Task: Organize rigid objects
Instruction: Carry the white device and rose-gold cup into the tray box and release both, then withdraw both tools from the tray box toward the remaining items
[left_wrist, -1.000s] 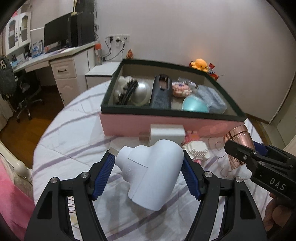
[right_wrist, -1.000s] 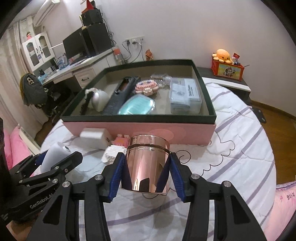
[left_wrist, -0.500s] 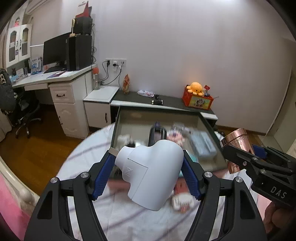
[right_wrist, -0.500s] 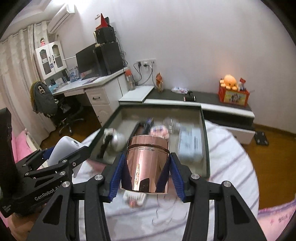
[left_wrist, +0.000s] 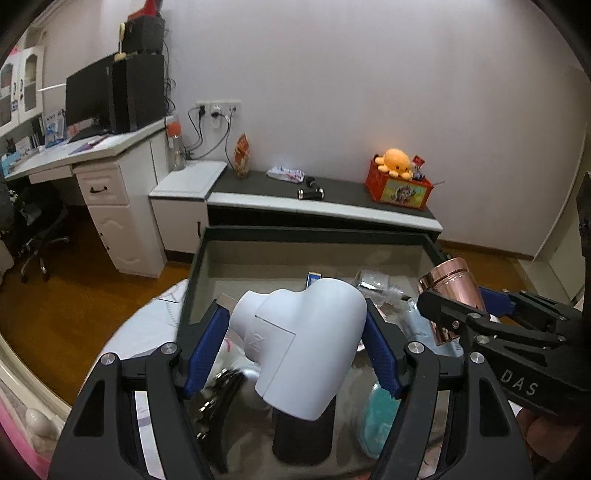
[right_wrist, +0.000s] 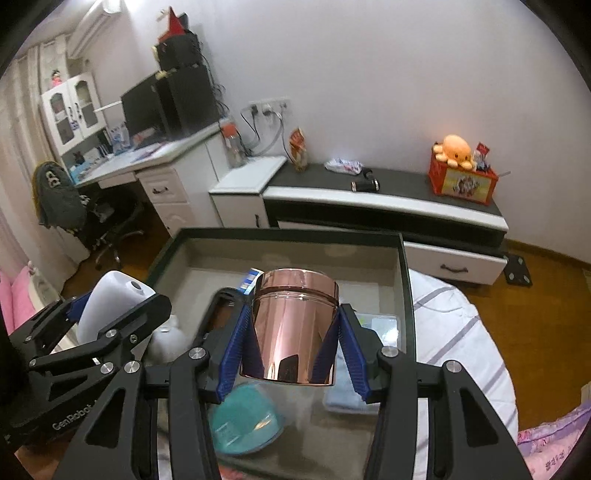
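Both loads mid-frame over the green-rimmed box for drop-in: left gripper clamps the white device at its widest, right gripper pinches the copper canister upright.

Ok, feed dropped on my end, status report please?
Left gripper shut on white device. Right gripper shut on copper canister. Both above open box. Teal case, other items crowd the floor below.

Glossy copper-tone metal canister, matt white plastic device, wood floor.
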